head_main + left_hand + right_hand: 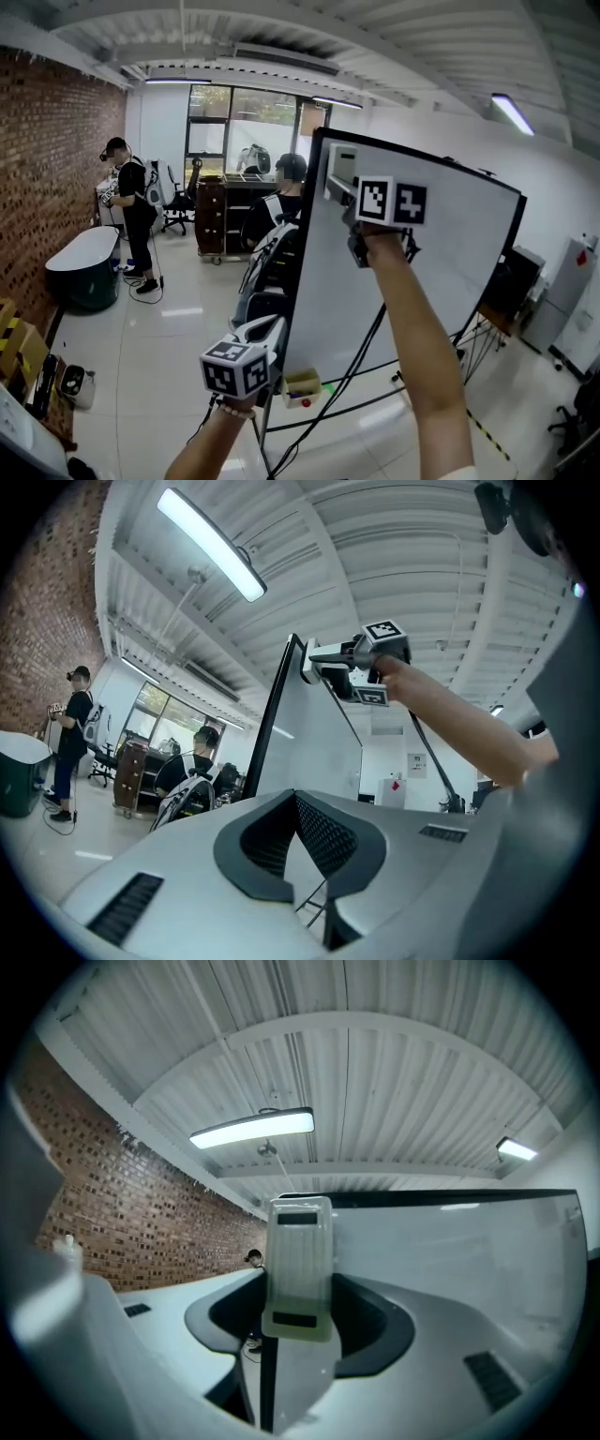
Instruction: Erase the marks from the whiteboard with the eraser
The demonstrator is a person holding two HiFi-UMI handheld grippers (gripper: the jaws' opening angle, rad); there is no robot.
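Observation:
The whiteboard (422, 272) stands tilted on a black stand, and I see no marks on its face. In the head view my right gripper (339, 183) is raised to the board's upper left corner. It is shut on a pale eraser (340, 167). The right gripper view shows the eraser (300, 1260) upright between the jaws of the right gripper (300, 1299), with the whiteboard (450, 1251) just behind. My left gripper (274, 325) hangs low by the board's lower left corner, shut and holding nothing. From the left gripper view (293, 799) I see the whiteboard (314, 752) edge-on and the right gripper (314, 667) above.
A small box (302, 386) with green and red items sits at the board's bottom left. Stand legs and cables (375, 384) spread over the floor. One person (131, 216) stands at the left by a dark tub (84, 267). Another person (281, 202) sits behind the board.

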